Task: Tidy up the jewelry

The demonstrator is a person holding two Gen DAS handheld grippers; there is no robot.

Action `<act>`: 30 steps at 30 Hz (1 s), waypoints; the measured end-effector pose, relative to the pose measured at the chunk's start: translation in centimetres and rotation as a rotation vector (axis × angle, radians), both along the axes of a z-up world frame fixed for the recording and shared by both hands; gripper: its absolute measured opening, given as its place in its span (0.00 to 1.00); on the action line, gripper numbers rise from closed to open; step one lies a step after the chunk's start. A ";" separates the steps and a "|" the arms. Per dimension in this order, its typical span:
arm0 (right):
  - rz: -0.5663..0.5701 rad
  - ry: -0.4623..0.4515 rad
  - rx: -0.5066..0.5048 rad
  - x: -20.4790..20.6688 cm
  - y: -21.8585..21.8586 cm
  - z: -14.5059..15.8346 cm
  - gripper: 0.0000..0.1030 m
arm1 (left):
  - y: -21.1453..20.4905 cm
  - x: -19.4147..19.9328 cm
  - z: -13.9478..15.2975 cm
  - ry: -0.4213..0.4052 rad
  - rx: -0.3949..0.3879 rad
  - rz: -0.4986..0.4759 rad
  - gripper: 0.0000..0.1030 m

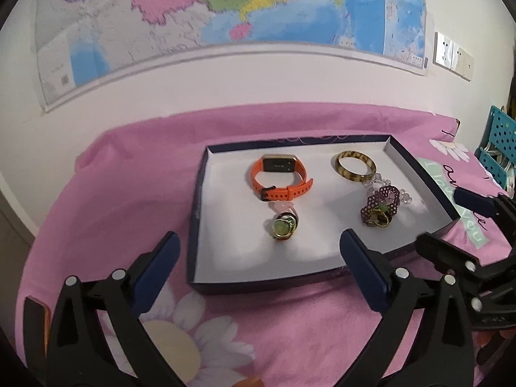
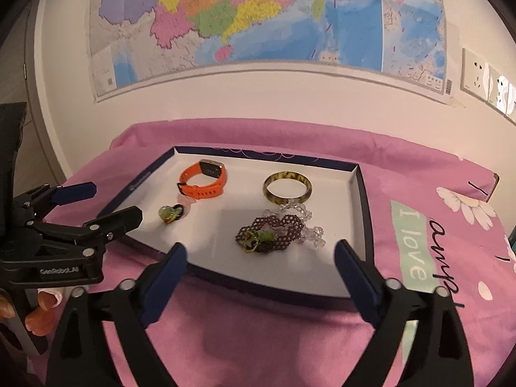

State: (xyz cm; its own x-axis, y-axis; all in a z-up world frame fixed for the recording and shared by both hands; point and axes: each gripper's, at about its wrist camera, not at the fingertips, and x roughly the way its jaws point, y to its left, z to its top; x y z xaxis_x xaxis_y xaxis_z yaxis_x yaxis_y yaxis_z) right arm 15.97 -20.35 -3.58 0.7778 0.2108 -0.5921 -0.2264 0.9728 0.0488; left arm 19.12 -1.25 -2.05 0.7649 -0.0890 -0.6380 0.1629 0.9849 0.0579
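A pink cloth point(image 1: 113, 193) with daisy prints covers the surface, which stands against a white wall with a large coloured map point(image 1: 225, 9).

On the cloth lies a shallow tray point(image 1: 225, 274) with dark blue walls and a white floor; it holds all the jewelry. I count one orange watch point(image 1: 279, 177) in the far left part, one tortoiseshell bangle point(image 1: 355, 166) in the far right part, and one green ring point(image 1: 283, 225) just near of the watch. At the right, touching the bangle on its near side, sits a heap: one purple beaded bracelet point(image 1: 380, 204), one clear beaded bracelet point(image 2: 306, 222) behind it, and a second green ring point(image 2: 262, 237) on top.

The white floor is bare along the near wall and between the two groups. Pink cloth stays free on all sides of the tray.

The left gripper point(image 1: 258, 245) hovers over the near left corner of the tray, its jaws spread wide with nothing between them. The right gripper point(image 2: 259, 254) hovers over the near wall by the heap, also released and empty.

At the far right stands a teal perforated basket point(image 1: 500, 148).
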 end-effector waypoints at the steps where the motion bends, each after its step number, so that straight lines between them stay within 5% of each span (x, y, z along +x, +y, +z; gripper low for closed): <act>1: -0.003 -0.008 0.000 -0.5 0.0 0.2 0.94 | 0.2 -0.5 0.2 -0.013 0.004 0.007 0.95; 21: -0.050 -0.102 -0.026 -8.4 1.0 0.6 0.94 | 1.6 -8.7 1.1 -0.084 -0.019 0.072 0.95; 30: -0.054 -0.224 -0.023 -12.0 1.5 1.9 0.94 | 1.7 -12.4 2.6 -0.195 -0.018 0.102 0.95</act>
